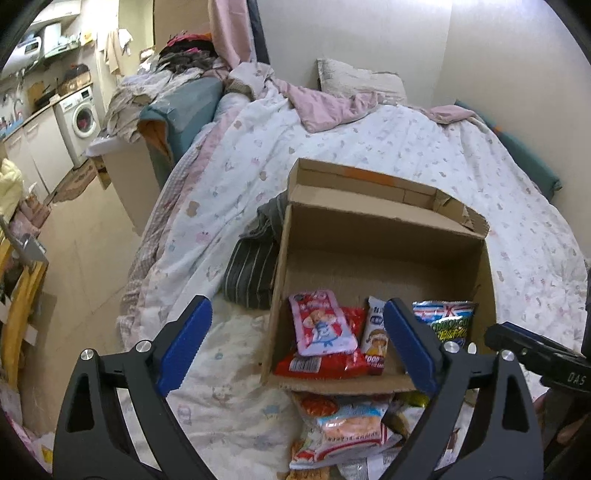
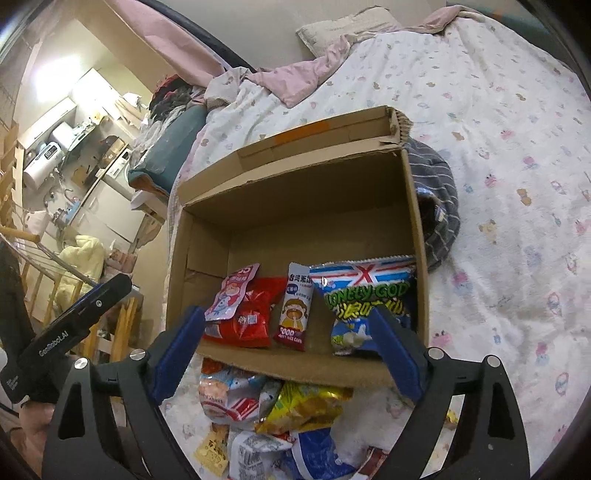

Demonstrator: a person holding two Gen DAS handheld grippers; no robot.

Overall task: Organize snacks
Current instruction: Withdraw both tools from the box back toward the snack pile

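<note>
Beneath both grippers a bed [image 1: 424, 147] was seen, covered by a white quilt printed with small animals, with a pink blanket [image 1: 332, 107] and a pillow [image 2: 347, 29] at its far end against a plain wall. Off to the left side a tiled floor, a washing machine [image 1: 83, 118] and kitchen counters were shown. A cardboard box [image 2: 295, 206] was set on the quilt, just ahead of the jaws, with a striped cloth [image 2: 439, 206] bunched against its side.

The left gripper [image 1: 295, 343] and the right gripper [image 2: 288, 350] were both held wide apart, with nothing between the blue pads. Inside the box, along its near wall, four snacks were laid: a pink packet [image 2: 232, 291] on a red bag [image 2: 251, 317], a narrow packet [image 2: 295, 314] marked "RICE CAKE", and a blue bag [image 2: 365, 295] lettered "LONELY GOD". More snack packets [image 2: 280, 413] were heaped on the quilt below the jaws, outside the box. "GenRobot.AI" was read on the left gripper's body in the right view.
</note>
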